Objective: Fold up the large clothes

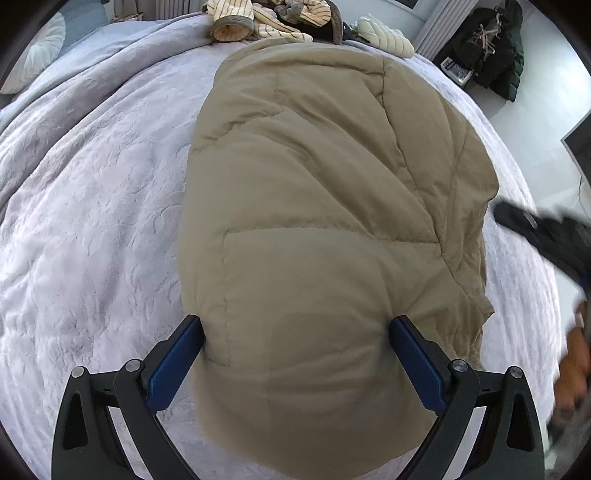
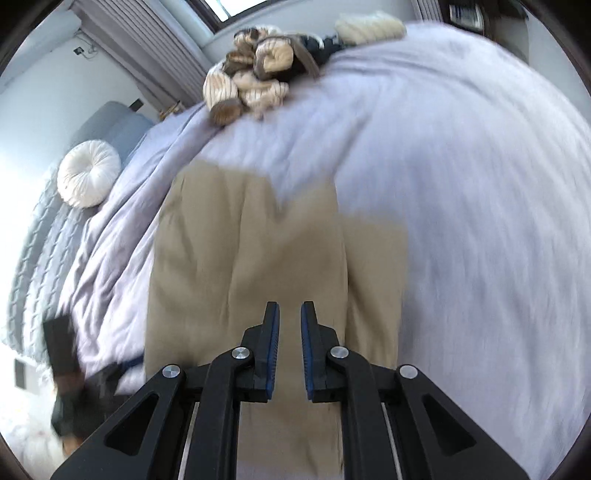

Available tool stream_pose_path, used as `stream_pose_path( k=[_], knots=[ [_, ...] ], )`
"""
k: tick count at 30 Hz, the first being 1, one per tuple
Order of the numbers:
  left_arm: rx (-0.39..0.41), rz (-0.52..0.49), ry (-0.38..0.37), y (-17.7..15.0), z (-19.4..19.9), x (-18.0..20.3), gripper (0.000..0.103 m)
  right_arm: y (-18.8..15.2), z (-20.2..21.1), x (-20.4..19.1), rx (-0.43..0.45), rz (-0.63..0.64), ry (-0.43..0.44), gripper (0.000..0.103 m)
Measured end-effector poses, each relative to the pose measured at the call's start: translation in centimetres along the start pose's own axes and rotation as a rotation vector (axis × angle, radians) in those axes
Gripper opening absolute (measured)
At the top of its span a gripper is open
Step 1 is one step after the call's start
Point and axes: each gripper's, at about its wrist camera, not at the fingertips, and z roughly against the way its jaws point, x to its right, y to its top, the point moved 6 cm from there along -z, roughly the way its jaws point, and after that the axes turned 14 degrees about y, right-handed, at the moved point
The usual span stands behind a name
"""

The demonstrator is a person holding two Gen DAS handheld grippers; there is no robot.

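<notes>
A: Where's our tan puffer jacket (image 1: pixel 325 206)?
B: Folded on the lilac bedspread (image 1: pixel 92 221), filling the frame's centre, bulging between our left gripper (image 1: pixel 295 332), which is spread wide.
A: Our right gripper (image 2: pixel 289 317)?
B: Nearly pressed together above the jacket, pinching nothing.

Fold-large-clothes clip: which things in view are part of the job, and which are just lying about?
Part of the job:
tan padded coat
left gripper
right gripper
bed cover it lies on

Lying about:
striped knit heap
cream knit piece
round white cushion
dark coats
</notes>
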Motion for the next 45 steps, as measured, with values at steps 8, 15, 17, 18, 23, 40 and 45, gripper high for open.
stream_pose_path(
  k=[8,15,17,18,23,40,45],
  knots=[
    [0.005,-0.029,0.039,0.1,0.3,0.8,0.1,0.4,-7.4,6.9,-0.111,-0.116,-0.154,0.011],
    [0.0,-0.045,0.062,0.1,0.4,1.4,0.1,-0.3,-8.6,7.9,-0.13,-0.107,-0.155,0.01],
    [-0.01,-0.042,0.062,0.1,0.3,1.2,0.1,-0.3,-8.3,8.1,-0.127,-0.133,-0.142,0.011],
    [-0.014,-0.038,0.061,0.1,0.2,1.0,0.1,-0.6,-8.2,8.0,-0.129,-0.142,-0.139,0.011],
    [-0.025,-0.026,0.056,0.0,-0.2,0.4,0.1,-0.8,-6.3,6.9,-0.143,-0.131,-0.144,0.015],
    [-0.039,-0.02,0.032,0.0,0.3,-0.2,0.1,-9.1,2.7,-0.5,-0.126,-0.08,-0.131,0.015],
    [-0.037,-0.034,0.033,-0.7,1.9,-0.7,0.1,-10.4,3.4,-0.9,-0.145,-0.13,-0.119,0.015]
  ],
)
